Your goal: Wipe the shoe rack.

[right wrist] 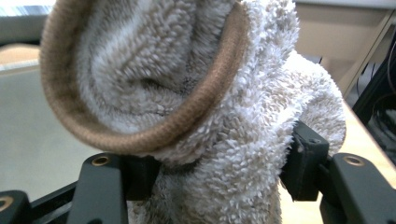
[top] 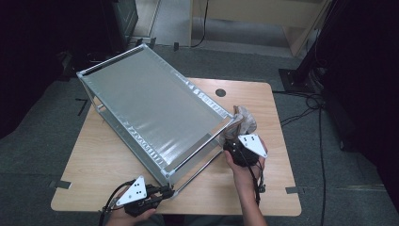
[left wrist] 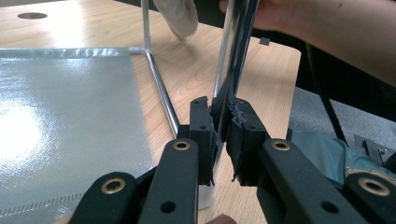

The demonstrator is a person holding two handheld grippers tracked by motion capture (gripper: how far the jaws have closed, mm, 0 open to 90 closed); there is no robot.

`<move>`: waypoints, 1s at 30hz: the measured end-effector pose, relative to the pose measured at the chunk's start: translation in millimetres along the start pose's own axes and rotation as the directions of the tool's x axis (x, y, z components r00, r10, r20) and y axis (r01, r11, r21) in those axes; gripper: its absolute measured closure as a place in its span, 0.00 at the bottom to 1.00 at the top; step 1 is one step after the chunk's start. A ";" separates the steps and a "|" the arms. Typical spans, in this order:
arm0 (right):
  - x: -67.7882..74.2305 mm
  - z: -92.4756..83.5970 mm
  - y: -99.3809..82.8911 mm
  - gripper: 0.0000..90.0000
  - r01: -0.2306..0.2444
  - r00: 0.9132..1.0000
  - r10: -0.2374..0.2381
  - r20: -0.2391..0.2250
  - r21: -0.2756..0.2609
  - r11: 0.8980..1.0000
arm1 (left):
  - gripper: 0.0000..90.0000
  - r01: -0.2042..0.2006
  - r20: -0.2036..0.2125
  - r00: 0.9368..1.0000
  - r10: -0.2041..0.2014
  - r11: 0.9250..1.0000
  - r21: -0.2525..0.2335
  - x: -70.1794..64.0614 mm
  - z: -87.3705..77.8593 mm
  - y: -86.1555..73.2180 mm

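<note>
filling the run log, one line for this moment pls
left tongs: shut on rack leg | right tongs: shut on towel | towel: beside rack corner

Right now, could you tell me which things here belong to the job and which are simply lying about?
In the job:
- metal rack, its corner post clamped by the left gripper
- fluffy cloth, held in the right gripper

Lying about:
- floor cables
- tape marks at the table's edge

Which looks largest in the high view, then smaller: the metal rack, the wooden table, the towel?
1. wooden table
2. metal rack, lying tilted on the table
3. towel, bunched at the rack's right corner, plainly the smallest
</note>
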State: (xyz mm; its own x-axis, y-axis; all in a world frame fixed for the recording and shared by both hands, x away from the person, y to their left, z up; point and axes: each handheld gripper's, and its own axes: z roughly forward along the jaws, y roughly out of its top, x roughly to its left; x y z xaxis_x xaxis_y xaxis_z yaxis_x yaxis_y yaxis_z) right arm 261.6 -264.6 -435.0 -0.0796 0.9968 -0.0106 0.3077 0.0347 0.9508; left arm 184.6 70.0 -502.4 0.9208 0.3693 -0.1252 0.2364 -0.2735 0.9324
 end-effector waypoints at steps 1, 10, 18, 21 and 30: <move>0.6 -0.9 1.5 0.44 0.008 1.000 -0.008 0.004 -0.001 1.000 | 0.90 0.000 0.000 1.000 0.000 1.000 0.000 0.0 0.0 0.0; 0.3 35.6 -53.3 0.46 0.008 1.000 -0.007 -0.002 0.271 0.963 | 0.90 -0.001 -0.001 1.000 0.001 1.000 0.003 0.0 0.0 0.1; -5.3 15.0 -30.1 0.53 -0.057 0.997 0.062 -0.036 0.129 0.990 | 0.90 0.001 0.004 1.000 -0.001 1.000 0.003 0.5 -0.2 -0.1; -3.4 1.3 -17.8 0.55 -0.046 0.998 0.048 -0.039 0.050 0.998 | 0.90 0.000 0.004 1.000 0.000 1.000 0.004 0.6 -0.2 -0.1; 20.0 1.2 -49.8 0.57 0.020 0.995 -0.004 -0.099 0.163 0.986 | 0.90 -0.003 0.004 1.000 0.003 1.000 0.009 0.7 -0.1 0.2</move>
State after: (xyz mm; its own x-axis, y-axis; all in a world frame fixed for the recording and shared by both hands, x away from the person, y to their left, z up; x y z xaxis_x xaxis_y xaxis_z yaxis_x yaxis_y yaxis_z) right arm 245.9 -246.3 -482.9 -0.1740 0.9846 0.0161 0.4564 0.0662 0.8873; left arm 185.2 70.3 -502.3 0.9227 0.3651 -0.1236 0.2364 -0.2827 0.9296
